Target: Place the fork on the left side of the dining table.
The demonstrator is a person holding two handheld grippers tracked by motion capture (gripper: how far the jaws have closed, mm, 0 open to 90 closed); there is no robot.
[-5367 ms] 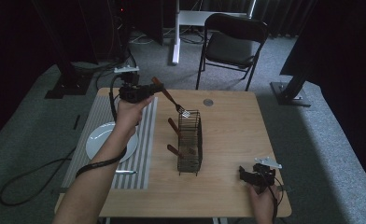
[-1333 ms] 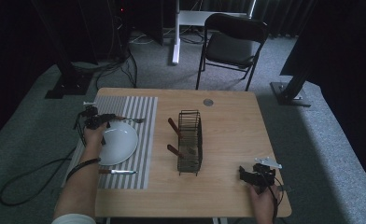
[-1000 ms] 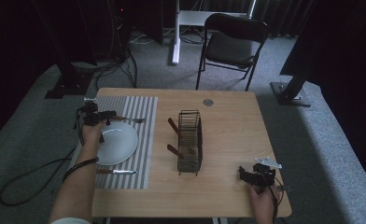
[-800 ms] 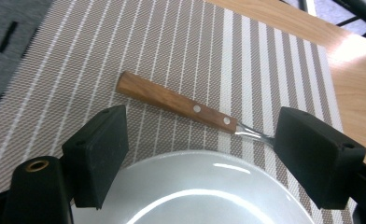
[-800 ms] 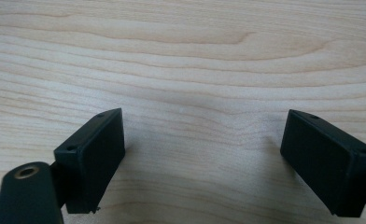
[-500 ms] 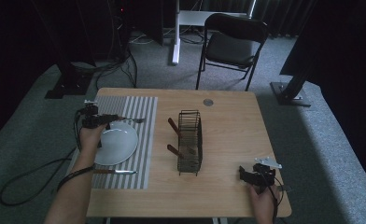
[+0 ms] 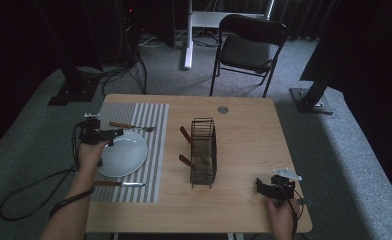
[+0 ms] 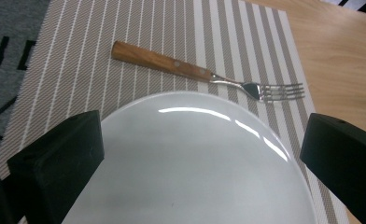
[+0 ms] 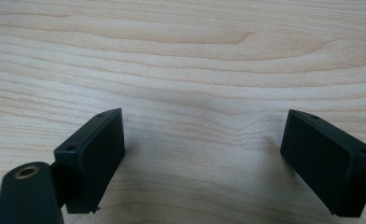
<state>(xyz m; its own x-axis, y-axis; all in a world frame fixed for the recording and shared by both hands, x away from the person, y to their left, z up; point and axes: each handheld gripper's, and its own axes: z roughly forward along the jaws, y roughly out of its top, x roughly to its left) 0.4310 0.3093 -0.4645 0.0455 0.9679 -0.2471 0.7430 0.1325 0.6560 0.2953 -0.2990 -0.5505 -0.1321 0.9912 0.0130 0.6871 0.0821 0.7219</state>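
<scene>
my left gripper point(image 8: 195, 154) gapes wide and empty; the fork point(image 8: 204, 74) lies crosswise just beyond its fingertips, past the plate point(image 8: 190, 163).

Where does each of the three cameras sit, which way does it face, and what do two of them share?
High view: above the person's side, facing forward and down on the table; both forearms, the left tool and the right tool show.
Left gripper view: on the left tool, facing down between its open jaws at the plate and the fork.
Right gripper view: on the right tool, facing bare tabletop between open jaws.
Shared: the high and left gripper views both show the plate, fork and striped mat.
</scene>
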